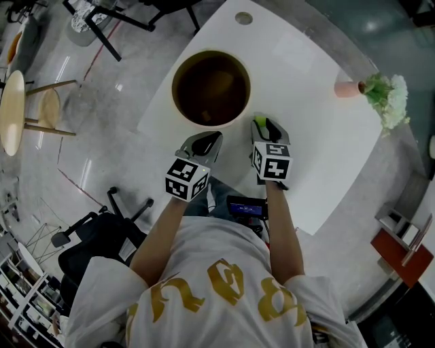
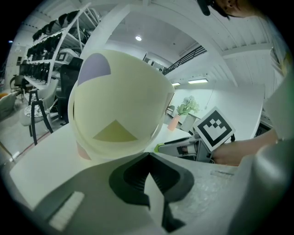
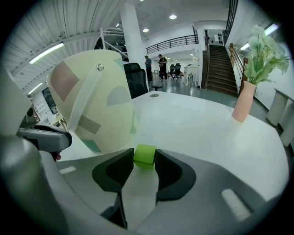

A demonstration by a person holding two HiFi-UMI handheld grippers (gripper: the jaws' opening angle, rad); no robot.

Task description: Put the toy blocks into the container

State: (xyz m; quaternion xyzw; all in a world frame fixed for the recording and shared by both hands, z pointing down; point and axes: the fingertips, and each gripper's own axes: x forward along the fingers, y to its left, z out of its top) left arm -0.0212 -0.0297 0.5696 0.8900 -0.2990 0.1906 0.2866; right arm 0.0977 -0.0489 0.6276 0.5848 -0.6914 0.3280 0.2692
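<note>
A round cream container [image 1: 211, 88] with a dark inside stands on the white table [image 1: 319, 156]. It fills the left gripper view as a pale bucket [image 2: 119, 105] with coloured shapes, and shows at the left of the right gripper view [image 3: 92, 103]. My right gripper [image 1: 261, 126] sits just right of the container, shut on a small green block [image 3: 145, 155] pinched at the fingertips. The green block [image 1: 259, 124] peeks out in the head view. My left gripper [image 1: 207, 144] is shut with nothing in it, just in front of the container.
A pink vase with white flowers [image 1: 377, 92] stands near the table's far right edge; the vase [image 3: 243, 108] also shows in the right gripper view. A round grommet [image 1: 243, 18] is at the table's far end. Stools [image 1: 20, 112] and a black chair [image 1: 95, 238] stand on the floor to the left.
</note>
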